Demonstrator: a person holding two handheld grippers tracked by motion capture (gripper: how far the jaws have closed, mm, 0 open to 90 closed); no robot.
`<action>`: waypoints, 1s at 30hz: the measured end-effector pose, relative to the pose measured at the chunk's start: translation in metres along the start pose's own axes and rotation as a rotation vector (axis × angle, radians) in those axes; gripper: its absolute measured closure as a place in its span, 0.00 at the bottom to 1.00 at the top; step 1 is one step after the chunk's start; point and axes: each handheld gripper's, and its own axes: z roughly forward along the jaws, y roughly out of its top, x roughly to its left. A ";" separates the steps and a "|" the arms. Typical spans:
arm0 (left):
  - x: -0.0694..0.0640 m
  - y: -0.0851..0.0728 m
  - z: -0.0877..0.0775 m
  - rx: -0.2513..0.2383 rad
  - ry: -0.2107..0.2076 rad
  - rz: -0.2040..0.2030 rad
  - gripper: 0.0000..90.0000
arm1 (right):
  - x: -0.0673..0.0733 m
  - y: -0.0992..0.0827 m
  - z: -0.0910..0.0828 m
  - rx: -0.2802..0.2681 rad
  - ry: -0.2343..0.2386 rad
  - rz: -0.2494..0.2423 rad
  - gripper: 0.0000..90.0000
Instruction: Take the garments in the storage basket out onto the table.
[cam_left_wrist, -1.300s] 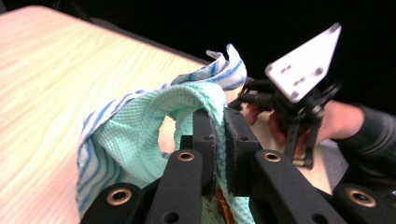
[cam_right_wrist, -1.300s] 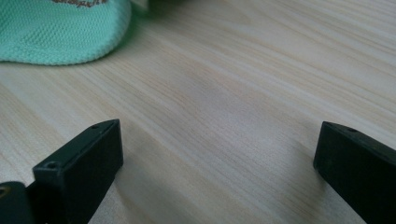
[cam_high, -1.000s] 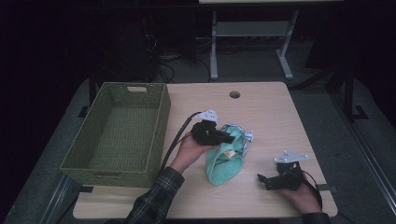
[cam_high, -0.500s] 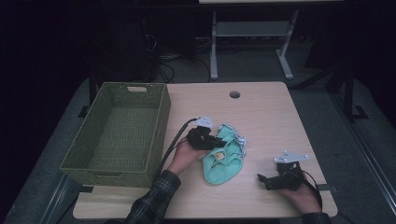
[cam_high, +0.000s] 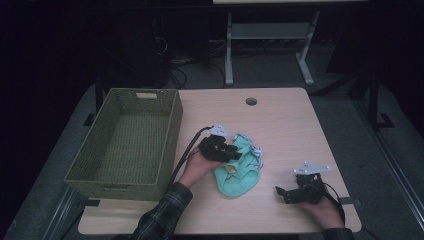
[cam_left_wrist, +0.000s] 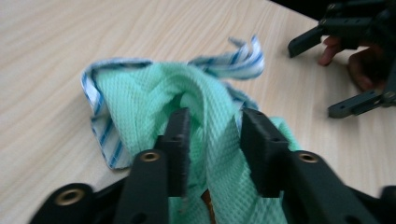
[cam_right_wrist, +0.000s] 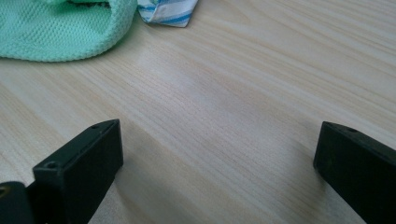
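So the left gripper (cam_high: 239, 154) sits over the mint-green cloth (cam_high: 239, 172), roughly mid-table and just right of the woven green basket (cam_high: 125, 145). Its jaws have just been opening: in the left gripper view they stand partly apart with a raised fold of the cloth (cam_left_wrist: 210, 116) between them, and the pads don't look like they're pressing on it anymore. The cloth is a waffle-knit thing with a blue-and-white striped edge (cam_left_wrist: 100, 126), lying crumpled on the wooden table (cam_high: 280, 120).

The right gripper (cam_high: 287, 192) rests near the front right corner of the table, well apart from the cloth, jaws spread wide with nothing but bare wood between them in the right gripper view.

As for writing: there's a small tag-like patch on the cloth in the high view, but it's too tiny to read. No brand or label legible anywhere.
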 end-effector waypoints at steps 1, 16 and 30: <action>0.000 0.000 0.000 0.000 0.000 0.000 0.62 | 0.000 0.000 0.000 0.000 0.000 0.000 0.01; -0.039 -0.016 -0.037 0.023 0.030 0.025 1.00 | 0.001 0.000 0.001 -0.002 -0.011 0.003 0.01; -0.058 -0.053 -0.034 0.098 0.023 0.025 1.00 | 0.002 0.002 0.002 -0.003 0.000 -0.008 0.01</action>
